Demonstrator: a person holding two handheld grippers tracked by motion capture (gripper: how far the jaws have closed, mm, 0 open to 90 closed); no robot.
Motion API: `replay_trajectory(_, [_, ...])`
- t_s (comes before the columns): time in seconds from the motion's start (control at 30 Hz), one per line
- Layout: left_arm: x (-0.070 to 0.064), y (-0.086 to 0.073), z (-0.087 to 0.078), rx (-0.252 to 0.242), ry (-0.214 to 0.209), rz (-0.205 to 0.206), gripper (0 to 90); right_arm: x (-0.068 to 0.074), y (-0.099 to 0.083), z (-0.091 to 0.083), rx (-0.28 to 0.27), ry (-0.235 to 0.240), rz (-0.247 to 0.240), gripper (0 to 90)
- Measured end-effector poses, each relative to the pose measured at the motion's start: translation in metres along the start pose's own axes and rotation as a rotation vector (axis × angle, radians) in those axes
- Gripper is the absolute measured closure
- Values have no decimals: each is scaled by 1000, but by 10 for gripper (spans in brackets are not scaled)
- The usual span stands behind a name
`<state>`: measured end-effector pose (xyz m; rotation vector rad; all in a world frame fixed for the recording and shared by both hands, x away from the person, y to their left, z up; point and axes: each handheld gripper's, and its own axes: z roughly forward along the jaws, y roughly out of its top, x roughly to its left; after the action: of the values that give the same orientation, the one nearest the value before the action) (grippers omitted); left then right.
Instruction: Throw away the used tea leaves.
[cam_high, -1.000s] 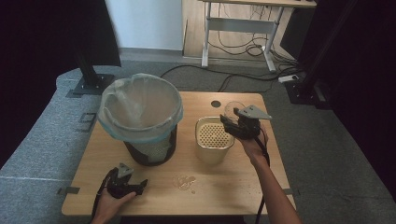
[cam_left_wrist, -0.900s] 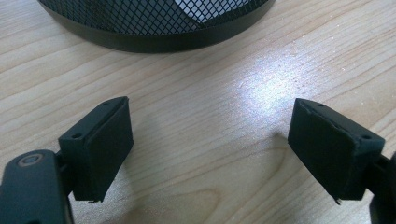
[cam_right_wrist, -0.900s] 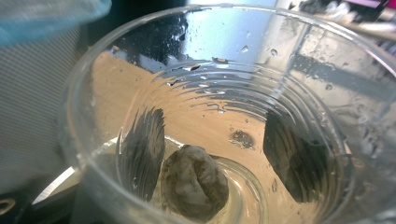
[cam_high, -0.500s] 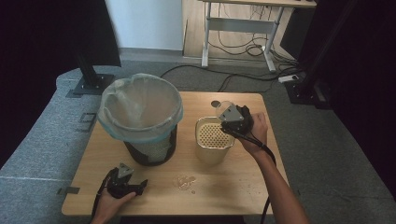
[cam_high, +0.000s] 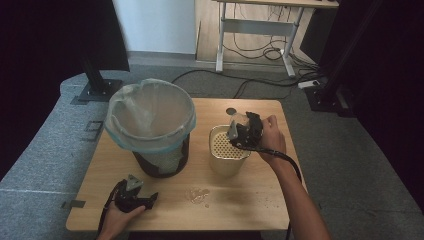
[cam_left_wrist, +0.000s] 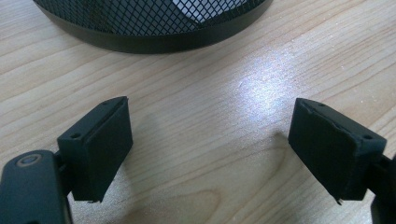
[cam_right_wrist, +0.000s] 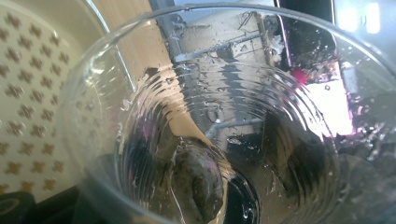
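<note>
In the middle of the high view, the right hand-held gripper (cam_high: 239, 131) is clamped on a clear plastic cup (cam_high: 238, 121), tipped over the cream perforated container (cam_high: 227, 156). In the right gripper view a dark wet lump, perhaps a tea bag (cam_right_wrist: 198, 179), clings inside the cup (cam_right_wrist: 224, 121). The step in hand looks like emptying the cup through the strainer top; the next move likely calls for more tilt or a shake. At lower left, the left hand-held gripper (cam_high: 142, 197) rests on the tabletop (cam_high: 240, 200), jaws apart, near the lined mesh bin (cam_high: 150, 125).
</note>
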<state>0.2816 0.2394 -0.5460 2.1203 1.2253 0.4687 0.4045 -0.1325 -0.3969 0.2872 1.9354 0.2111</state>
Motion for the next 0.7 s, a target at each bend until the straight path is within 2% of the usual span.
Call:
replay_trajectory(0.1, [0,0,0,-1,-2,0,129,5,1,4,25,-40,-95,401])
replay_trajectory(0.2, [0,0,0,-1,-2,1,128,9,0,7,45,-107,-187,401])
replay_trajectory(0.3, [0,0,0,-2,-2,1,127,12,-1,9,64,-141,-258,402])
replay_trajectory(0.4, [0,0,0,-1,-1,1,126,16,0,10,78,-180,-357,402])
replay_trajectory(0.7, [0,0,1,-2,-1,2,125,26,4,14,107,-257,-604,404])
